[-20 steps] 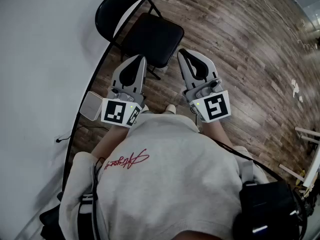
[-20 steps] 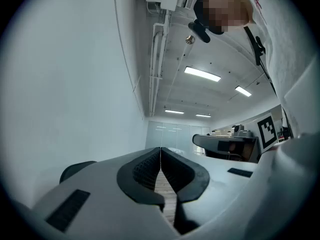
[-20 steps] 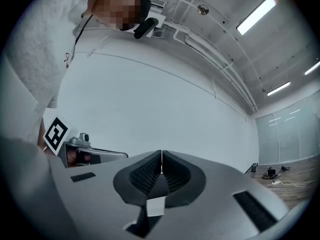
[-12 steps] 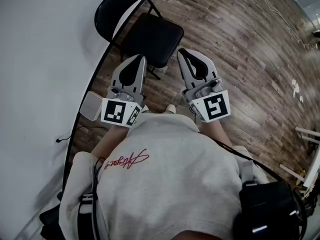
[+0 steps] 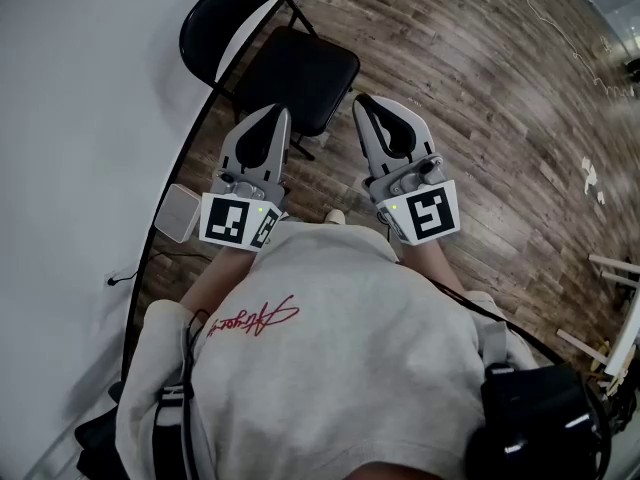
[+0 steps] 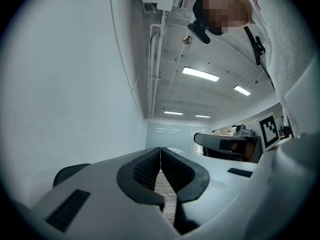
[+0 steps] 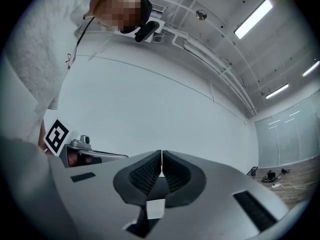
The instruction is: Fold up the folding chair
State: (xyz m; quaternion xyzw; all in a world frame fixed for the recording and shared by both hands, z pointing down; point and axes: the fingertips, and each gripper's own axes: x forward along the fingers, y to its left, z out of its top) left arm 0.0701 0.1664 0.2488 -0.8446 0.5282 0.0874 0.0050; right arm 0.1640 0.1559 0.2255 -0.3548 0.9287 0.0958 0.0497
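Observation:
A black folding chair (image 5: 300,68) stands unfolded on the wood floor in the head view, its round backrest (image 5: 225,23) against the white wall. My left gripper (image 5: 283,114) is shut and empty, its tip over the seat's near left corner. Just right of the seat's near edge, my right gripper (image 5: 359,103) is shut too, nothing in it. In the left gripper view the closed jaws (image 6: 160,151) point slightly upward along the wall, with the chair's backrest (image 6: 70,173) a dark shape low at the left. The right gripper view shows its jaws (image 7: 161,155) pressed together before the white wall.
A white wall (image 5: 90,98) runs along the left. A small white box (image 5: 180,213) with a cable lies on the floor by the wall. Pale wooden pieces (image 5: 612,268) lie at the far right. Wood floor (image 5: 500,98) stretches to the right of the chair.
The chair and both grippers sit slightly further left and higher in the head view; the head has shifted a little. Both grippers stay shut.

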